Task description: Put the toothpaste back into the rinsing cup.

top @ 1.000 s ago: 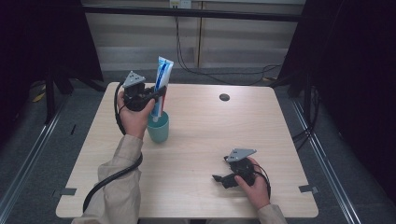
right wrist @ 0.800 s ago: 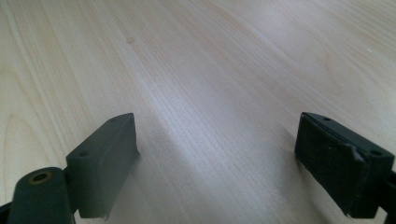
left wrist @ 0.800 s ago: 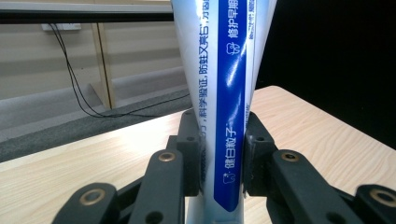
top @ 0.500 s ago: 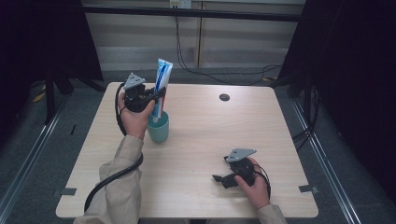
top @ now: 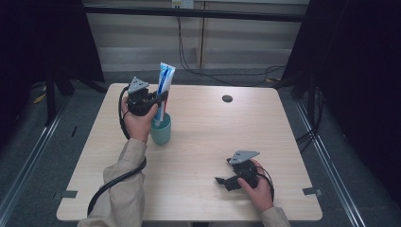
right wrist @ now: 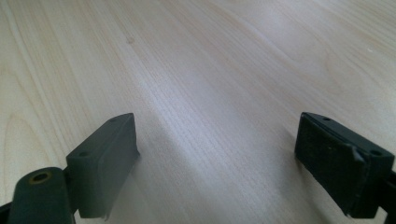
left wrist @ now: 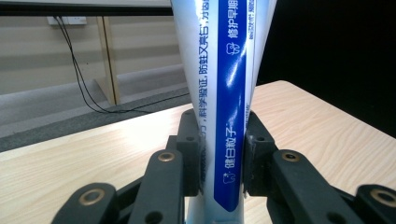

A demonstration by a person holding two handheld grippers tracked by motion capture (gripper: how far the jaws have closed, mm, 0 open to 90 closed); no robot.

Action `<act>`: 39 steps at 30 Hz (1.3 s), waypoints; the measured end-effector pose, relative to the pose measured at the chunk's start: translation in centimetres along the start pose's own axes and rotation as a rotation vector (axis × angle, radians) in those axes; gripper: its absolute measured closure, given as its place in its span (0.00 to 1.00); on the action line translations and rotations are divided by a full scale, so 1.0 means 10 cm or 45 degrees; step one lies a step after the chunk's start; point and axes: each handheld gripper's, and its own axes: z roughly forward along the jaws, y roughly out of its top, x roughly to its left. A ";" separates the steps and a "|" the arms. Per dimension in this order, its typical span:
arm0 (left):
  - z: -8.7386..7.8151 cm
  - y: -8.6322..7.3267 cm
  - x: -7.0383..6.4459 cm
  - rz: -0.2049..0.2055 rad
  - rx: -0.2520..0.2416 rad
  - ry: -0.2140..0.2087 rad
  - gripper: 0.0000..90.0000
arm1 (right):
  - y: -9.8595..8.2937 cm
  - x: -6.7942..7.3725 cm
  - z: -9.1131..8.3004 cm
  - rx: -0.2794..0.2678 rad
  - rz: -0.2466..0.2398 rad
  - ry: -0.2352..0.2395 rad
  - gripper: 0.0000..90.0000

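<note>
Left gripper (top: 160, 98) at the counter's (top: 208, 137) 10 o'clock — fingers (left wrist: 189, 154) clenched on the tube (top: 163, 90), pads flat against both faces in the left gripper view. Tube stands near upright, long axis vertical, crimped end up, cap end down inside the teal cup (top: 161, 129). Whether the cap touches the cup's floor, I cannot tell.

Cup sits directly under the fingers, just beside the left hand (top: 138, 122). The coming move turns on that vertical line: tube over cup, axis aligned with the cup's mouth. Likely a straight drop or a release.

Right gripper (top: 226, 180) at 5 o'clock, well apart from the cup, low over bare counter — fingers (right wrist: 105, 161) spread wide, holding nothing. Left hand is far the nearer.
</note>
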 end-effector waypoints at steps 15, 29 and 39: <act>0.01 -0.11 0.03 -0.007 0.011 0.011 0.81 | 0.00 0.00 0.00 0.000 0.000 0.000 0.14; 0.04 -0.20 0.03 -0.019 0.019 0.013 0.81 | 0.00 0.00 0.00 0.000 0.003 -0.001 0.14; 0.05 -0.28 0.05 -0.029 0.031 0.017 0.81 | 0.00 0.00 0.00 0.000 0.002 -0.001 0.14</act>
